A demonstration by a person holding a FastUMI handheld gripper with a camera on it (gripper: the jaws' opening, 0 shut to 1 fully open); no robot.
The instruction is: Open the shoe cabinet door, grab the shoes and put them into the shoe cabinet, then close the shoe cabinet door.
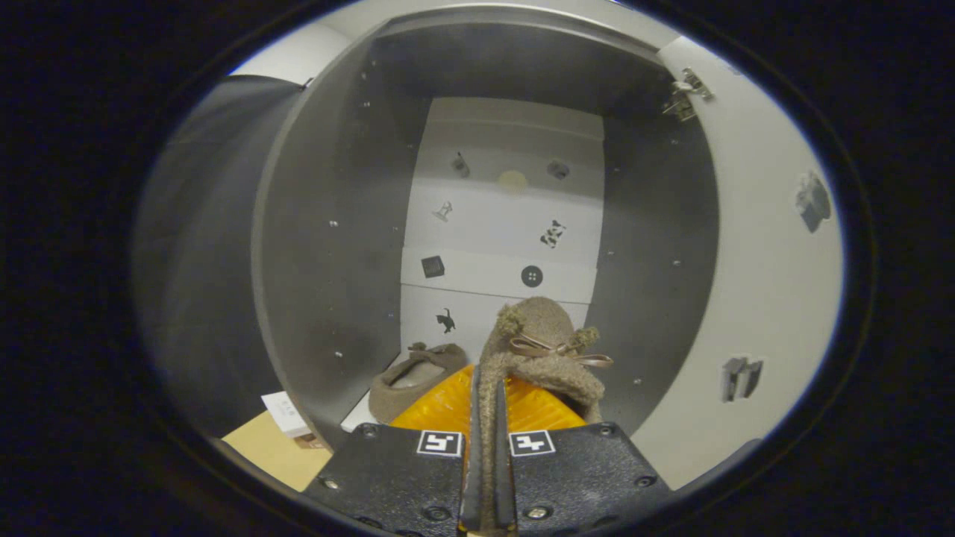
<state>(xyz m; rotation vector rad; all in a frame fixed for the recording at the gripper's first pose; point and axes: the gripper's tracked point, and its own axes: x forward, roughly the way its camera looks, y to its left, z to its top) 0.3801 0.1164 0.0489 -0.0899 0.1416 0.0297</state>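
Gripper view: gripper [486,418] clamps slipper's [541,350] fuzzy collar, toe reaching into open cabinet [328,246].

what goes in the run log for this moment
tool shut on slipper | cabinet door open | second slipper already inside cabinet

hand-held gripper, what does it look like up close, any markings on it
The hand-held gripper has two blocky black halves with a grainy finish, fastened with round screws. Each half carries a small square tag with a black-and-white pattern near its front inner corner. The two fingers run forward as ribbed, ridged plates, meeting along a narrow central slot.
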